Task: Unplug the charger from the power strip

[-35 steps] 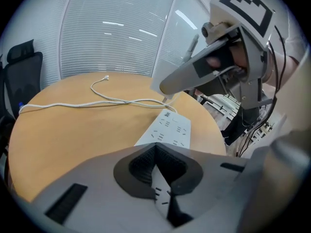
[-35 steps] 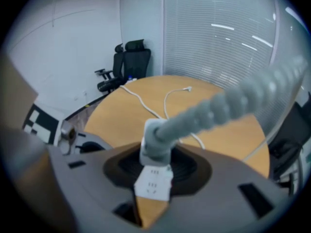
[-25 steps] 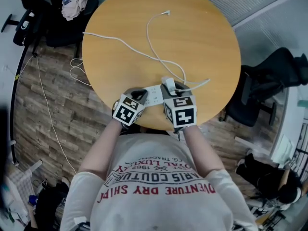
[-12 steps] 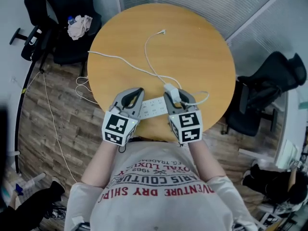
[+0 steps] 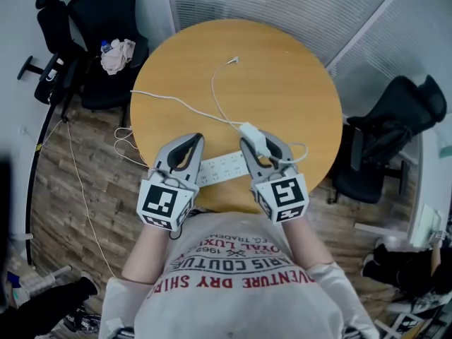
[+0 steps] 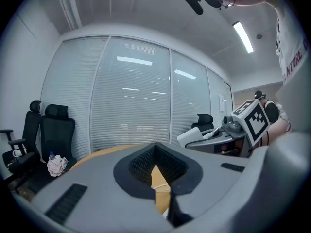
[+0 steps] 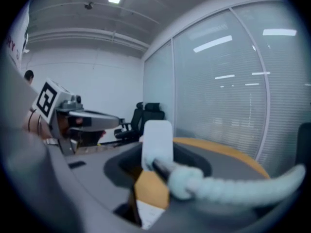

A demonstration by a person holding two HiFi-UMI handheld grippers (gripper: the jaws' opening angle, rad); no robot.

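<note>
Just above the power strip (image 5: 220, 168), right tongs (image 5: 258, 143) pinch the charger (image 5: 252, 134) — seemingly unplugged. Left tongs (image 5: 191, 143) (pressed together, empty) hover beside it. The cable (image 7: 233, 186) may snag and tug the strip across the worktop (image 5: 296, 83).

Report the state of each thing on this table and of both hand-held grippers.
charger: out of the strip, raised, clamped between the jaws.
power strip: flat on the table, apart from the charger.
right hand-held gripper: shut on the charger.
left hand-held gripper: shut, empty.
charger cable: slack on the table, far end free.
</note>
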